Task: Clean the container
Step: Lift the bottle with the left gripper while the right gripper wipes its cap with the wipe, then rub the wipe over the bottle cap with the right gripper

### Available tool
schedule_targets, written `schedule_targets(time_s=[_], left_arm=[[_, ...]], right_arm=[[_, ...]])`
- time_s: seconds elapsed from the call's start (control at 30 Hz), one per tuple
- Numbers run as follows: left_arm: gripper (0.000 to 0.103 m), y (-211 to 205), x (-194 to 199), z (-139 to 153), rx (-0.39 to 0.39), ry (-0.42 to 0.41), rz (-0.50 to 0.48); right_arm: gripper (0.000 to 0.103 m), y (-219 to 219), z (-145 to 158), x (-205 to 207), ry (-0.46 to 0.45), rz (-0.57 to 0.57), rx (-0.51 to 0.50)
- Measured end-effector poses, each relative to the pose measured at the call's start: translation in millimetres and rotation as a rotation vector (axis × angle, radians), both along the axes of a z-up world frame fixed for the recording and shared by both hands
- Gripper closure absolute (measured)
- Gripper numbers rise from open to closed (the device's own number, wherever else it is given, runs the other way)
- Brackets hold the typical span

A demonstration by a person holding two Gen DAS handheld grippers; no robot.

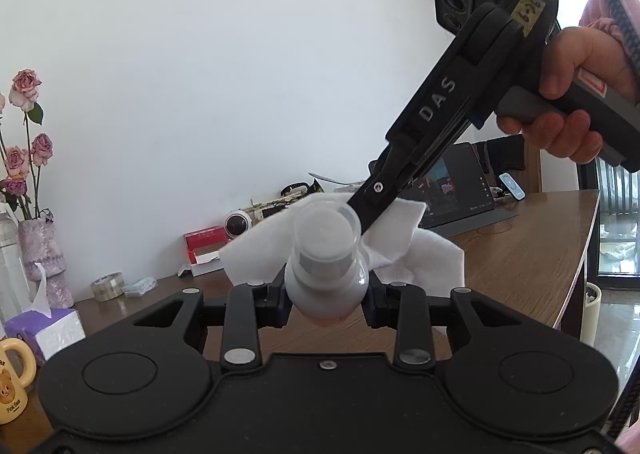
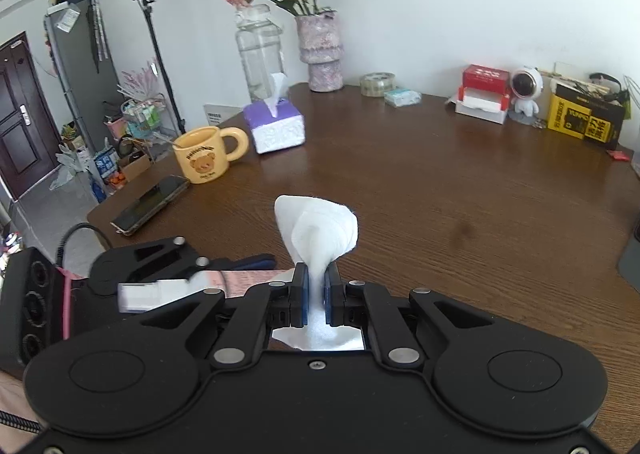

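Observation:
My left gripper (image 1: 326, 304) is shut on a small white round-bodied container (image 1: 326, 254) with a clear cap, held up above the table. My right gripper (image 1: 370, 204) reaches down from the upper right, shut on a white cloth (image 1: 400, 238) that lies against the container's far side, by the cap. In the right wrist view the right gripper (image 2: 316, 286) pinches the bunched cloth (image 2: 324, 226) between its blue pads (image 2: 329, 294). The left gripper (image 2: 152, 262) shows at lower left there, with the container (image 2: 152, 294) as a white blur.
A brown wooden table (image 2: 440, 194) carries a yellow bear mug (image 2: 204, 160), a phone (image 2: 150, 204), a purple tissue box (image 2: 276, 126), a vase of roses (image 2: 322, 50), a tape roll (image 2: 378, 84), a red and white box (image 2: 482, 92) and a yellow box (image 2: 584, 122). A laptop (image 1: 460, 190) stands at the back right.

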State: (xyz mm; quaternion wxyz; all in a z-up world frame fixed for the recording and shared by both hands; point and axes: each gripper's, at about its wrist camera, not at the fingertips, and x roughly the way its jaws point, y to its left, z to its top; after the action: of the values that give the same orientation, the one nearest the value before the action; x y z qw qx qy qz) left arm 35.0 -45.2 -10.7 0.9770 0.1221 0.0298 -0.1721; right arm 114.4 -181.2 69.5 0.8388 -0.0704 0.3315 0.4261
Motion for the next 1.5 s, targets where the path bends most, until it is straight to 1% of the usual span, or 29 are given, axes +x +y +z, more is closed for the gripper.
schedule_targets(time_s=[0.07,0.23,0.3,0.43,0.67,0.8,0.93,1.0,1.13,1.43,1.5], left_arm=[[0.07,0,-3,6,0.002,0.001,0.005],[0.07,-1,-7,5,0.005,-0.005,0.012],[0.07,-2,-5,5,0.003,-0.001,0.015],[0.07,1,-3,5,-0.008,0.014,0.023],[0.07,3,-9,7,-0.01,0.003,0.011],[0.07,4,-13,9,-0.019,-0.007,0.007],[0.07,7,-10,11,-0.017,-0.001,0.012],[0.07,8,-17,14,-0.018,0.005,0.019],[0.07,10,-16,15,-0.021,0.011,0.024],[0.07,7,-23,17,-0.02,0.014,0.019],[0.07,8,-26,19,-0.021,0.009,0.016]], right_arm=[[0.096,0,4,-9,-0.012,0.023,0.02],[0.096,1,20,-34,-0.055,0.079,0.067],[0.096,3,23,-40,-0.048,0.11,0.075],[0.096,8,17,-41,0.0,0.138,0.067],[0.096,2,9,-11,-0.009,0.029,0.028],[0.096,0,-3,4,0.012,-0.018,0.002],[0.096,-1,-4,0,0.031,-0.002,0.029],[0.096,-1,-4,-4,0.036,0.012,0.043],[0.096,3,6,-27,0.015,0.085,0.072],[0.096,5,12,-51,-0.014,0.151,0.091],[0.096,4,12,-43,-0.012,0.122,0.09]])
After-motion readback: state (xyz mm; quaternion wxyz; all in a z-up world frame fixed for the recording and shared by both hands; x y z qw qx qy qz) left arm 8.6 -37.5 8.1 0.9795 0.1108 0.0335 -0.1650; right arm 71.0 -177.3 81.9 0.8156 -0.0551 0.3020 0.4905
